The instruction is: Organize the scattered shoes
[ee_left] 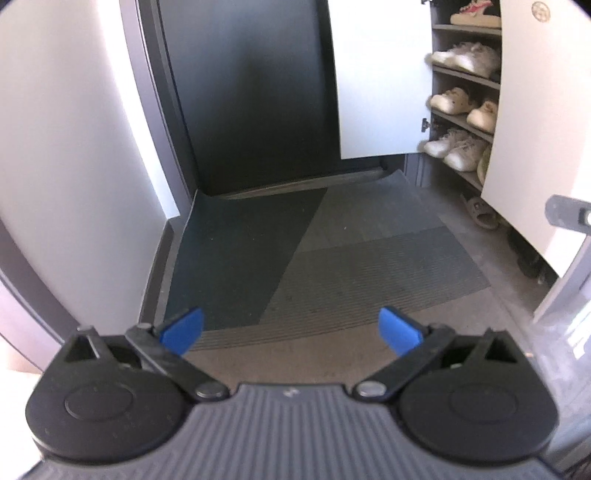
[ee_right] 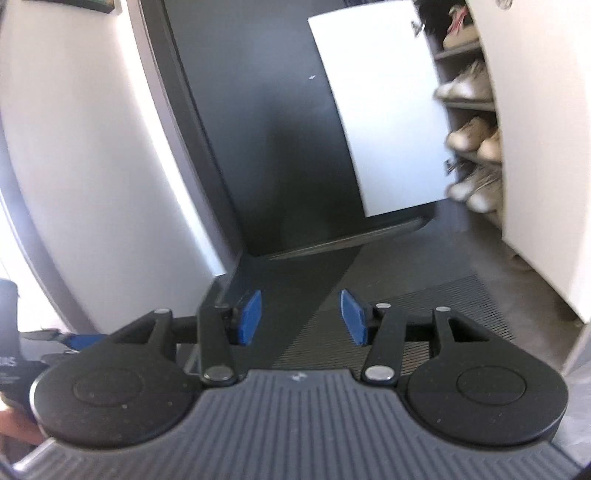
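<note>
My left gripper point(ee_left: 291, 330) is open wide over the doormat, nothing between its blue pads. My right gripper point(ee_right: 301, 317) is also open and holds nothing. An open shoe cabinet point(ee_left: 465, 77) at the upper right holds pairs of pale shoes on its shelves: white sneakers point(ee_left: 456, 147) low down, cream slippers point(ee_left: 452, 99) above them, fluffy white shoes point(ee_left: 465, 59) higher, and a sandal point(ee_left: 476, 13) at the top. A brown slipper point(ee_left: 482, 214) lies on the floor under the cabinet. In the right wrist view the same shelves of shoes point(ee_right: 472, 136) appear blurred.
A grey ribbed doormat point(ee_left: 332, 258) covers the floor before a dark door point(ee_left: 251, 92). Two white cabinet doors point(ee_left: 376, 74) point(ee_left: 543, 110) stand open. White wall point(ee_left: 74, 147) runs along the left. Part of the other gripper point(ee_right: 74, 339) shows at the lower left.
</note>
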Demonstrator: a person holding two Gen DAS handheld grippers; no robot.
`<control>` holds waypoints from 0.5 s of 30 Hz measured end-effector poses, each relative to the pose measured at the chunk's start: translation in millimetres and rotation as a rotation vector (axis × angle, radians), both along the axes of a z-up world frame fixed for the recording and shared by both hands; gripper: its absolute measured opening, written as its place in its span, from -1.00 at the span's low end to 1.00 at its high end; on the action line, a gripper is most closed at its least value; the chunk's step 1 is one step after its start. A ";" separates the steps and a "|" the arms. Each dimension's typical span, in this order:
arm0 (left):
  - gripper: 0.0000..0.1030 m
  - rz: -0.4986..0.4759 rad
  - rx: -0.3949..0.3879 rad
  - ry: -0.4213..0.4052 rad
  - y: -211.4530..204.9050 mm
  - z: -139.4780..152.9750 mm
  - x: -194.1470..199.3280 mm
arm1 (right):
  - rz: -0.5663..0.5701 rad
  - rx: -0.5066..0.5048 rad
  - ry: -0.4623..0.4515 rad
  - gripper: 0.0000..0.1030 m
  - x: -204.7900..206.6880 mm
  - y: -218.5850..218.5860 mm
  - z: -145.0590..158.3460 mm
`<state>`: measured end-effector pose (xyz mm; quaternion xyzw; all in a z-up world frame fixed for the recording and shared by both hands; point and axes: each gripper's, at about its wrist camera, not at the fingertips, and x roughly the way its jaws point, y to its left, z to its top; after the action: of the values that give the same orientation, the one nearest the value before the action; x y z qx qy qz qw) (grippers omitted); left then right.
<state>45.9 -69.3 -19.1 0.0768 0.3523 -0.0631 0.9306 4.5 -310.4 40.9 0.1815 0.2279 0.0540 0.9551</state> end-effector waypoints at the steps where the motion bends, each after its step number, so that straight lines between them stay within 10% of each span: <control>1: 1.00 0.005 0.003 -0.005 0.1 0.4 -3.0 | 0.009 0.015 0.010 0.12 -1.3 1.0 -1.5; 10: 1.00 0.046 0.004 -0.065 4.6 4.3 -26.1 | 0.031 -0.010 -0.013 0.70 -7.5 15.7 1.8; 15: 1.00 0.074 0.012 -0.091 10.7 4.2 -34.4 | -0.030 -0.140 -0.023 0.70 -14.8 27.9 1.7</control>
<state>11.4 -58.7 -14.9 0.0720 0.3123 -0.0229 0.9470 -10.4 -282.5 42.6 0.1170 0.2176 0.0257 0.9687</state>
